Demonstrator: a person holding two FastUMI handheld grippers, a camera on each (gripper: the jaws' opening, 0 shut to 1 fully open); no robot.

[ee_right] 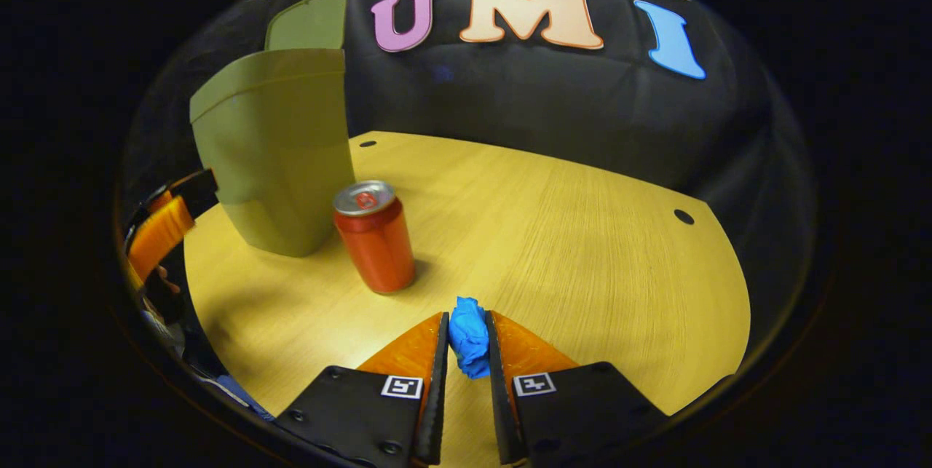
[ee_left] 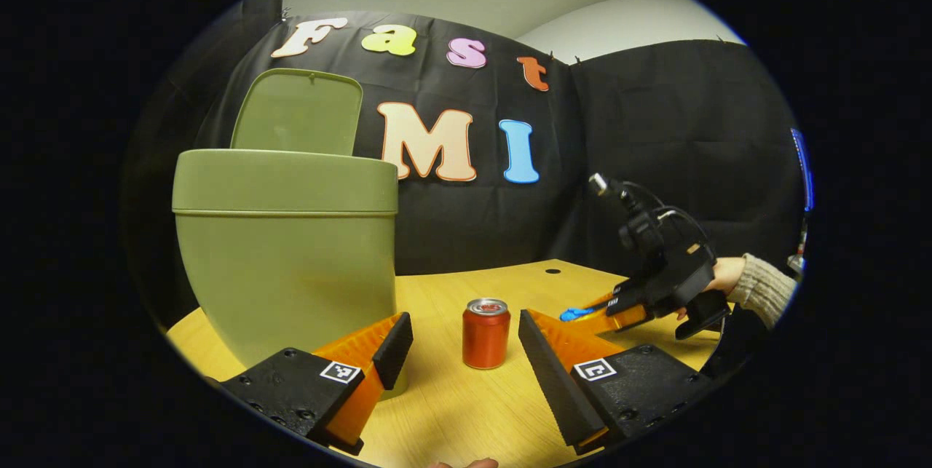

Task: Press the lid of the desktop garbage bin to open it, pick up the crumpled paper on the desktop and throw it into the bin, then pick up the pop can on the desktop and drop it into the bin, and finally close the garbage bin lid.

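Observation:
The green desktop bin (ee_left: 287, 250) stands at the left of the wooden table with its lid (ee_left: 298, 111) tipped up and open. A red pop can (ee_left: 486, 333) stands upright just beyond my left gripper (ee_left: 466, 351), whose fingers are spread wide with nothing held. In the right gripper view, my right gripper (ee_right: 466, 340) is shut on the blue crumpled paper (ee_right: 470, 337), low over the table to the right of the can (ee_right: 373, 236). The bin (ee_right: 277, 148) rises behind the can. The right gripper with the paper (ee_left: 579, 314) also appears at the right in the left gripper view.
The wooden table (ee_right: 568, 235) has small round holes (ee_right: 683, 217) near its far edge. A hand in a knitted sleeve (ee_left: 761, 286) holds the right gripper. Black cloth walls close the booth behind the table.

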